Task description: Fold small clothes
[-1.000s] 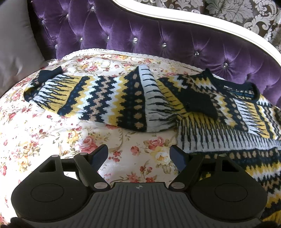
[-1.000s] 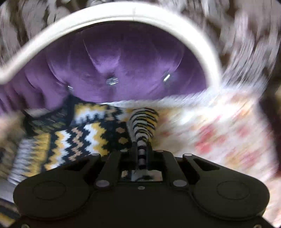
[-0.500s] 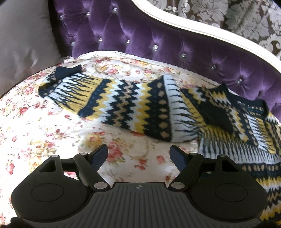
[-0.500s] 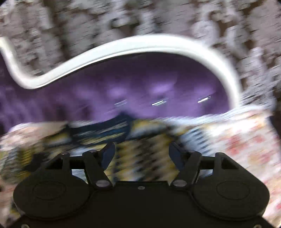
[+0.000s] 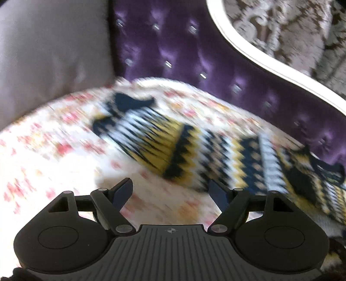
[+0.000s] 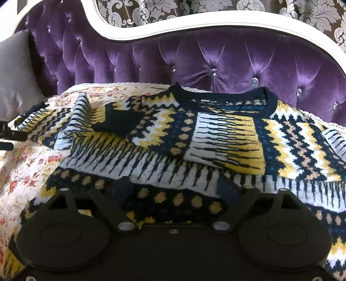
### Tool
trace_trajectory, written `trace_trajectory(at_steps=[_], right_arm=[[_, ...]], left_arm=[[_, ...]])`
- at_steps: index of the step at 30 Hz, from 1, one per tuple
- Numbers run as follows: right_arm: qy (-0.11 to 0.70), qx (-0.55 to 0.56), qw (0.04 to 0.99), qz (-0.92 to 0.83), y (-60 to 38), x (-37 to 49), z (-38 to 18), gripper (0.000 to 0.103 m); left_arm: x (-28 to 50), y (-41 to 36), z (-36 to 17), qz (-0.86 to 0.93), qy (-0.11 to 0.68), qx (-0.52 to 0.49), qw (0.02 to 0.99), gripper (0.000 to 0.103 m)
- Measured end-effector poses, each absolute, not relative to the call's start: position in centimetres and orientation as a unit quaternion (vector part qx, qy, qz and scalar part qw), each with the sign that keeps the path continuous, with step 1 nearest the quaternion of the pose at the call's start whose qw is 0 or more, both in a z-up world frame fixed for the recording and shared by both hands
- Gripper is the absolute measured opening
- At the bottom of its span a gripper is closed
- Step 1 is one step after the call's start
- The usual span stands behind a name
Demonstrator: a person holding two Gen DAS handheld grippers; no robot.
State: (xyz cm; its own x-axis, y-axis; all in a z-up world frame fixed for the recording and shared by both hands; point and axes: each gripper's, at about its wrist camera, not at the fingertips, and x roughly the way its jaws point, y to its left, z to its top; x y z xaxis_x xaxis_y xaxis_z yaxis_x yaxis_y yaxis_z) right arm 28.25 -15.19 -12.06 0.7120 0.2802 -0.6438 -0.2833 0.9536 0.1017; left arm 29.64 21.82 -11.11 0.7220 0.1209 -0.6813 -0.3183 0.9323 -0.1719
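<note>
A patterned knit sweater (image 6: 216,138) in navy, yellow and white lies flat on the floral bedspread (image 6: 26,168), neck toward the headboard. Its right sleeve is folded across the chest. Its left sleeve (image 5: 173,142) stretches out to the left, dark cuff at the far end. My left gripper (image 5: 170,190) is open and empty, above the bedspread just in front of that sleeve. My right gripper (image 6: 175,188) is open and empty, low over the sweater's body.
A purple tufted headboard (image 6: 216,58) with a white frame rises behind the bed. A grey pillow (image 5: 49,54) stands at the left. Patterned wallpaper (image 6: 173,8) is behind. Bare floral bedspread (image 5: 43,155) lies left of the sleeve.
My right gripper let go of the right sleeve, which now lies folded across the chest, and pulled back over the body. My left gripper swung left along the outstretched sleeve.
</note>
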Motion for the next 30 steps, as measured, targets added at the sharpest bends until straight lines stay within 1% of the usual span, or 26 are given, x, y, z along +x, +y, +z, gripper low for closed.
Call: trace_trajectory(at_steps=[8, 14, 18, 22, 23, 24, 25, 26, 27, 28, 29, 30], right_arm=[[0.342, -0.005, 0.928, 0.149, -14.7, 28.0, -12.8, 0.103], [0.341, -0.006, 0.928, 0.149, -14.7, 28.1, -12.9, 0.103], [0.340, -0.004, 0.928, 0.149, -14.7, 28.1, -13.0, 0.103], [0.340, -0.002, 0.929, 0.149, -14.7, 28.2, -13.0, 0.103], [0.339, -0.002, 0.929, 0.149, -14.7, 28.2, -13.0, 0.103], [0.339, -0.001, 0.929, 0.149, -14.8, 28.2, -13.0, 0.103], [0.339, 0.000, 0.929, 0.149, -14.8, 28.2, -13.0, 0.103], [0.338, 0.000, 0.929, 0.148, -14.8, 28.2, -13.0, 0.103], [0.338, 0.001, 0.929, 0.148, -14.8, 28.2, -13.0, 0.103], [0.338, 0.001, 0.929, 0.148, -14.8, 28.2, -13.0, 0.103], [0.338, 0.002, 0.930, 0.148, -14.8, 28.2, -13.0, 0.103], [0.337, 0.002, 0.930, 0.148, -14.8, 28.2, -13.1, 0.103]], left_arm=[[32.1, 27.6, -10.2, 0.172, 0.323, -0.082, 0.927, 0.077], [34.5, 29.8, -11.8, 0.171, 0.341, -0.025, 0.924, 0.077], [35.9, 30.3, -12.8, 0.171, 0.339, 0.012, 0.925, 0.077], [37.5, 31.3, -13.1, 0.170, 0.341, 0.007, 0.925, 0.076], [37.8, 31.7, -13.0, 0.169, 0.342, -0.003, 0.924, 0.067], [38.1, 32.0, -13.0, 0.168, 0.343, -0.015, 0.924, 0.056], [38.3, 32.5, -12.9, 0.171, 0.346, -0.035, 0.922, 0.034], [38.4, 32.9, -12.8, 0.174, 0.350, -0.059, 0.919, 0.025], [38.5, 33.3, -12.6, 0.170, 0.352, -0.085, 0.916, 0.022], [38.5, 33.6, -12.4, 0.164, 0.352, -0.110, 0.915, 0.010], [38.4, 33.7, -12.0, 0.163, 0.348, -0.126, 0.915, 0.007], [38.1, 33.6, -11.6, 0.164, 0.340, -0.134, 0.916, 0.006]])
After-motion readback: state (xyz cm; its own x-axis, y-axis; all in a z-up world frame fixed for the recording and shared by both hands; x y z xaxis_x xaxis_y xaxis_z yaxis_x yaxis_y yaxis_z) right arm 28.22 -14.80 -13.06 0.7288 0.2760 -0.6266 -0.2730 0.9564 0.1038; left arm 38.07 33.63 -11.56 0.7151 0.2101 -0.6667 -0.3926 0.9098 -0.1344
